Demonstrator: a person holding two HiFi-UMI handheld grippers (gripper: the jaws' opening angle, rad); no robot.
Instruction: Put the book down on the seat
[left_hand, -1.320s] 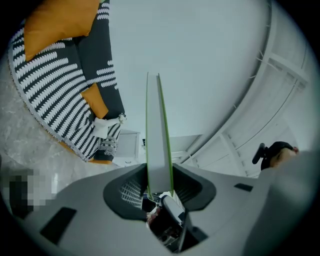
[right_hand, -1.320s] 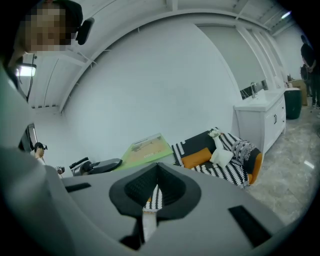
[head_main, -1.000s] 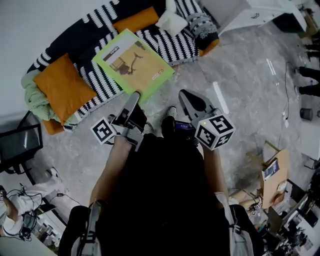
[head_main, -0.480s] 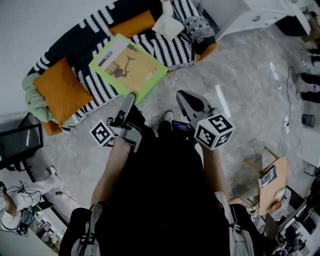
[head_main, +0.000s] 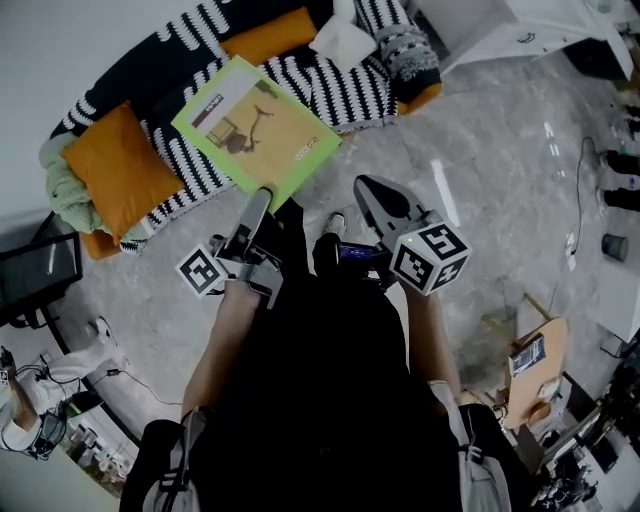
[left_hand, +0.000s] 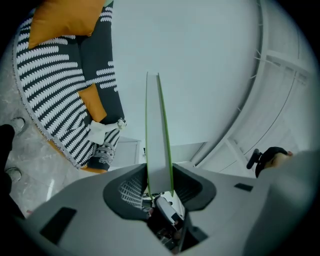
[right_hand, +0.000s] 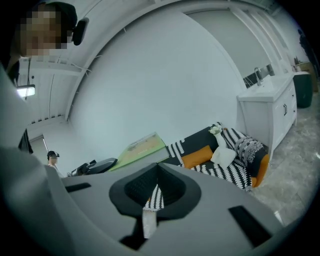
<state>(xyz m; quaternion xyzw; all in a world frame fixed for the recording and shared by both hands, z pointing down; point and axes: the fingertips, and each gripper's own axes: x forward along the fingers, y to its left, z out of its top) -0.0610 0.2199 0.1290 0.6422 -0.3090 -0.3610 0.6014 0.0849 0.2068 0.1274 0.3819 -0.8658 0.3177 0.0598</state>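
A large flat book (head_main: 255, 125) with a lime-green cover hangs level over the front of the black-and-white striped seat (head_main: 335, 90). My left gripper (head_main: 262, 197) is shut on the book's near edge. In the left gripper view the book (left_hand: 159, 125) stands edge-on between the jaws of that gripper (left_hand: 159, 186), pinched on both sides. My right gripper (head_main: 372, 193) hovers over the floor to the right of the book, shut and empty. In the right gripper view its jaws (right_hand: 157, 172) meet at the tips, with the book (right_hand: 139, 148) off to the left.
On the seat lie two orange cushions (head_main: 112, 170) (head_main: 265, 40), a white soft toy (head_main: 343, 40) and a pale green blanket (head_main: 60, 195). A white cabinet (head_main: 500, 30) stands at top right, a dark monitor (head_main: 38, 280) at left and a cardboard box (head_main: 540, 360) at lower right.
The book and left gripper sit slightly further left and up in the head view, toward the seat. The grip on the book is unchanged and the right gripper stays shut.
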